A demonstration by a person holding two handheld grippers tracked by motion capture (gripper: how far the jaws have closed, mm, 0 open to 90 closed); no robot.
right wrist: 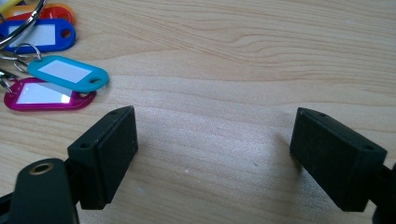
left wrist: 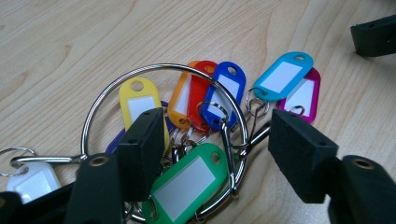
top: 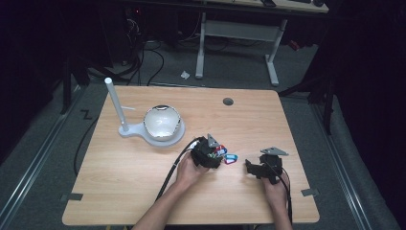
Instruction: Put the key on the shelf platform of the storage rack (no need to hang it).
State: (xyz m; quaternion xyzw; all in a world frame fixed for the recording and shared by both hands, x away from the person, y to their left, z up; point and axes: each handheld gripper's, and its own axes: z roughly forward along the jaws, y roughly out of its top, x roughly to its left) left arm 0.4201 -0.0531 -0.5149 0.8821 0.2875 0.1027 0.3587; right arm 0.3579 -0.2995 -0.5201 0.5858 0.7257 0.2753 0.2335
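Currently, step in hand: the left gripper (left wrist: 212,154) hangs over a bunch of key tags on a big steel ring (left wrist: 163,140), apparently about to pick it up.
Key ring: lies flat on the wooden table (top: 143,191), right under the left gripper, on the person's near side of the white bowl (top: 162,122).
Tags on the ring: 1 green tag (left wrist: 187,186) sits between the jaws; yellow (left wrist: 140,102), orange, red, blue (left wrist: 224,91), cyan (left wrist: 282,77) and magenta (left wrist: 303,95) tags fan outward from the ring; a white tag (left wrist: 30,179) lies at its edge.
Left gripper: jaws wide apart, straddling the ring's near part and holding nothing; whether a pad already touches metal cannot be told.
Doing it well: probably best to close on the steel wire or the packed small rings, not on 1 slippery tag, and to lift slowly so the tags hang freely.
Right gripper (right wrist: 212,154): beside the ring, over bare wood, jaws wide apart and empty; the cyan and magenta tags lie nearest it.
Bowl: rests on a white stand (top: 125,130) with an upright post, beyond the ring; its inside looks empty.
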